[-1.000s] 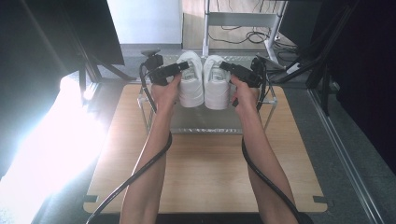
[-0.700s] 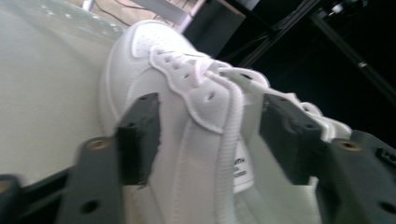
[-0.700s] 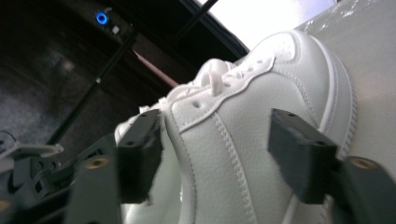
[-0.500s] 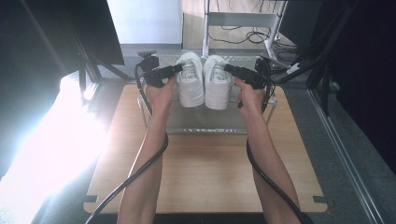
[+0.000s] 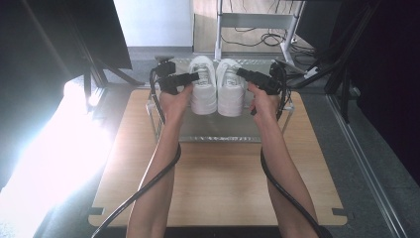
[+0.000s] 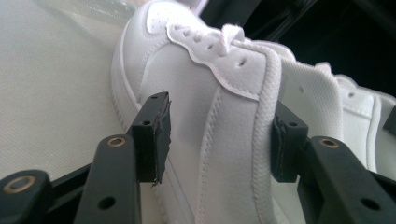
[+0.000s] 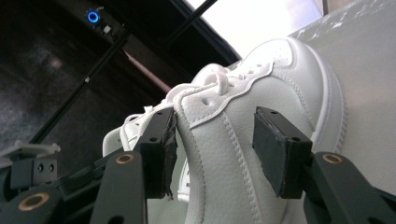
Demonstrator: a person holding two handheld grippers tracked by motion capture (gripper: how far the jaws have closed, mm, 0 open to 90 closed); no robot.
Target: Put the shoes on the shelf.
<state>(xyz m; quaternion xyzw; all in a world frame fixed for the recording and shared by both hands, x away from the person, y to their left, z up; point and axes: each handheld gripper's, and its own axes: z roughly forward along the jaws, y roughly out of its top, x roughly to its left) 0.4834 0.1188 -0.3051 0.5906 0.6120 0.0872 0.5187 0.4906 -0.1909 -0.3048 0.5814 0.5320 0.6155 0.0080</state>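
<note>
Two white sneakers stand side by side on a metal rack (image 5: 218, 130) at the far end of the wooden tabletop (image 5: 218, 183). The left sneaker (image 6: 205, 98) sits between the left gripper's (image 6: 219, 140) wide-spread fingers, neither pad touching. The right sneaker (image 7: 261, 121) lies between the right gripper's (image 7: 215, 149) parted fingers, one pad against its collar.

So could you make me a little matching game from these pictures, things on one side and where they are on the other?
Things:
1. left gripper
2. right gripper
3. metal rack
4. wooden table

Places:
a. under the rack
b. jaws astride the right shoe
c. beneath both white shoes
d. jaws astride the left shoe

Pairs: 1-d, 2-b, 3-c, 4-a
</note>
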